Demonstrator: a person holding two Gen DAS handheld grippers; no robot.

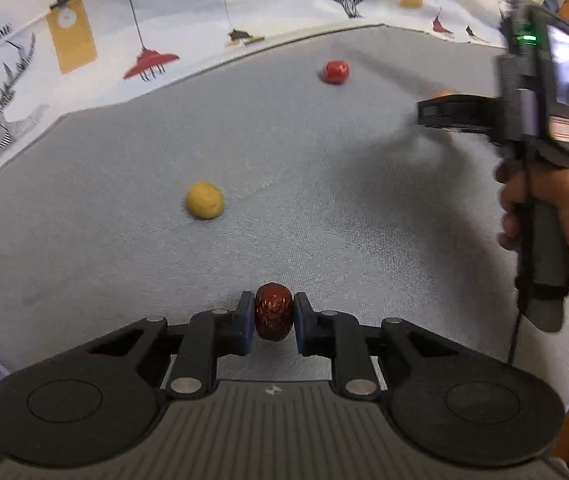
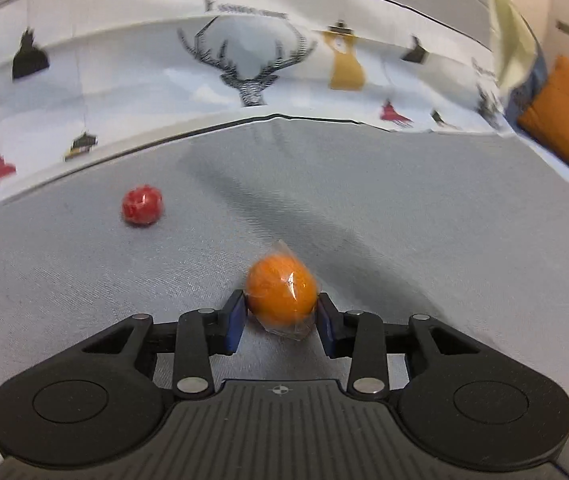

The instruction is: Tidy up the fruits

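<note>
Date pinched tight between left claw pads; wrapped orange clamped in right claw

printed cloth — partly readable "...SHION HOME", other lettering blurred

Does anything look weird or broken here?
Nothing broken. One oddity: the orange fruit in the right gripper is sealed in clear plastic wrap, crinkled at both ends. The dark red fruit in the left gripper looks wrinkly but whole.
</note>
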